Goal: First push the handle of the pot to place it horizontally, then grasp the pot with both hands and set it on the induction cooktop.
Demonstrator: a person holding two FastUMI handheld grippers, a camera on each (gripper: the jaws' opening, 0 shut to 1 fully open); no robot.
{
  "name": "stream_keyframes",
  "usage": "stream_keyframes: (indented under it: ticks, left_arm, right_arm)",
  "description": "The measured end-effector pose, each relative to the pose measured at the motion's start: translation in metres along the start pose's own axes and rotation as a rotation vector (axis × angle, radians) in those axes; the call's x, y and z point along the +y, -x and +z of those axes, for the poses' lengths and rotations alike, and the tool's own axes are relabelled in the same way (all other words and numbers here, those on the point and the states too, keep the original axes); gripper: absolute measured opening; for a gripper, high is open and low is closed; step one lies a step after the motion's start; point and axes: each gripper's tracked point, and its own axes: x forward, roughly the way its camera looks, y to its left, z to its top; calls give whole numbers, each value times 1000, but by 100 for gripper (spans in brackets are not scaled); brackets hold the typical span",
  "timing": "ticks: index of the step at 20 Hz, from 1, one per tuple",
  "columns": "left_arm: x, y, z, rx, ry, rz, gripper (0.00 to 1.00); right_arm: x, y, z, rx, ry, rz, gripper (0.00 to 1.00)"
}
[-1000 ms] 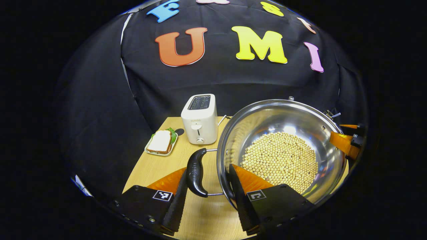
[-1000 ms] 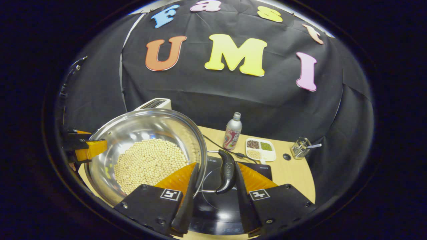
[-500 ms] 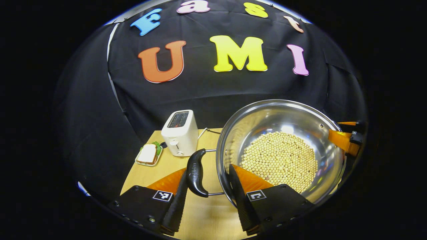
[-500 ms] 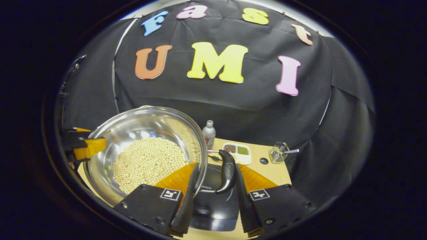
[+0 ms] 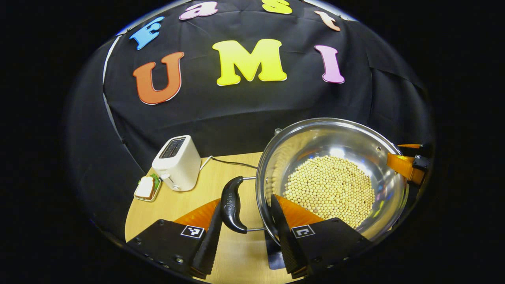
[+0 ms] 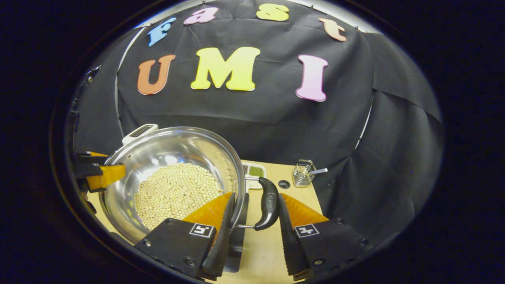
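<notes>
Left claw (image 5: pixel 244 232) straddles the pot's left handle (image 5: pixel 232 205), one finger outside the black grip, the other inside the rim against the wall; can't tell if both fingers actually press, so grip state is uncertain. Right claw (image 6: pixel 250 232) mirrors this on the right handle (image 6: pixel 269 203), same doubt. Pot (image 5: pixel 331 177) sits between the two claws, full of soybeans (image 5: pixel 329 189), and looks carried above the counter (image 5: pixel 185 201), roughly level. A dark slab edge, likely the cooktop (image 6: pixel 238 230), shows just under the pot's right side; its edge also peeks below the pot near the left claw. Step in hand, I judge: centre the pot over the cooktop and lower it. Do it well: keep both claws at equal height so the beans don't slide, move them together, no twist on the wire handles, descend straight, release only once the base is flat on the glass. Farther back: toaster (image 5: pixel 176 162), sandwich plate (image 5: pixel 146 188), snack tray (image 6: pixel 253 170), wire holder (image 6: pixel 303 173); well apart, no clash risk.
</notes>
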Motion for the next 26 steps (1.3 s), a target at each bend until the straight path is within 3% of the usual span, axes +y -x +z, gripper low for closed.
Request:
stream_keyframes:
  ticks: [4,19,24,26]
  left_arm:
    - [-13,-21,-8,16,13,-8,66]
    - [-11,-104,-76,152,35,-28,66]
    - [-6,-118,-94,165,27,-28,66]
    - [-5,-124,-86,108,39,-32,66]
  right_arm:
    - [-11,-21,-15,28,-18,-2,58]
    - [5,-109,-77,125,-57,21,60]
    - [13,-122,-103,137,-110,27,58]
    - [16,-125,-108,129,-138,32,59]
